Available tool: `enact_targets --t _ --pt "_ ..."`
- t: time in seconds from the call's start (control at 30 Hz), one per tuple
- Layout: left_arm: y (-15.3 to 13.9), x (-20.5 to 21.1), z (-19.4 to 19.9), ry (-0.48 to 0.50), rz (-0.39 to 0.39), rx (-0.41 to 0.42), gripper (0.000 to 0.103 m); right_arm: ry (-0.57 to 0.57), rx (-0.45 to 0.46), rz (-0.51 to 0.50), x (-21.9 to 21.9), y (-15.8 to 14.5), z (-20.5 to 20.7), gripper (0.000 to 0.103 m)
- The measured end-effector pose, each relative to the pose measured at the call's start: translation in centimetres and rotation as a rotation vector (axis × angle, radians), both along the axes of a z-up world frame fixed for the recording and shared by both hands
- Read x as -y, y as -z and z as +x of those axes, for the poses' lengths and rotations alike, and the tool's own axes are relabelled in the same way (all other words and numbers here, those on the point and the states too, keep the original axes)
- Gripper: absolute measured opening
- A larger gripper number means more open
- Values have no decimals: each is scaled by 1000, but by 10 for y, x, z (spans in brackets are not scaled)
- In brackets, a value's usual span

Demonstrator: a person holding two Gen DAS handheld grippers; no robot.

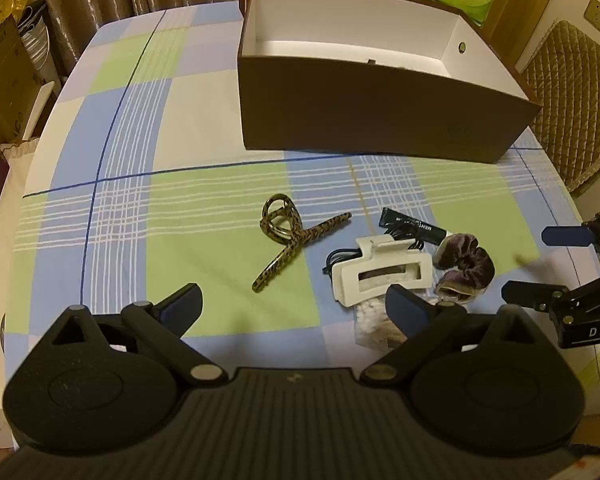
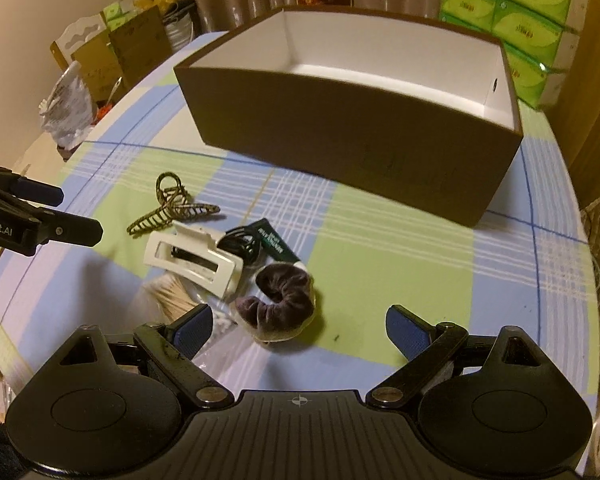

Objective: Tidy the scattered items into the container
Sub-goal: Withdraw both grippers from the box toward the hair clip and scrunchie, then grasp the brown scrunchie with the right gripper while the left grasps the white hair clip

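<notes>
Right tool [image 2: 299,326] agape above scrunchie [image 2: 284,294]

Dim, warm indoor light, seemingly from overhead; soft shadows lie beneath the box [image 1: 380,120]. Fisheye bending curves the table [image 1: 100,160] edges, corners dark, detail slightly grainy.

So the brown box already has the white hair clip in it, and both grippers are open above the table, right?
Not quite. The brown box looks empty in the right wrist view; the white hair clip lies on the tablecloth among the other items. Both the left gripper and right gripper are open.
</notes>
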State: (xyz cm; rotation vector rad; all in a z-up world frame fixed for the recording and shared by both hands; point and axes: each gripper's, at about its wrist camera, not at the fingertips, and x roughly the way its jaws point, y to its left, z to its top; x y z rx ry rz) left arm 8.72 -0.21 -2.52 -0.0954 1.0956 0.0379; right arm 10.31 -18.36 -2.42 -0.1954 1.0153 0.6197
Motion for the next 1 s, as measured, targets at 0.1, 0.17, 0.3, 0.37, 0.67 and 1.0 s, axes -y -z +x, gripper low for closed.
enact_targets --t 0.1,0.17,0.3,0.37,0.67,1.0 --pt "3 0 0 1 0 -5 96 -5 -10 3 -1 5 0 91" --pt "5 1 0 1 -1 -8 96 -10 -11 4 -2 8 0 91" --pt "9 0 1 -2 -1 -17 96 -19 -8 -4 -5 16 -1 79" --pt "11 -1 1 -2 -1 -21 96 -19 -19 2 -5 18 0 77" --pt "19 -3 4 3 0 -35 95 -47 -16 12 -11 23 3 69" --pt "24 -1 7 8 -3 -46 95 -59 -19 21 -24 42 13 41"
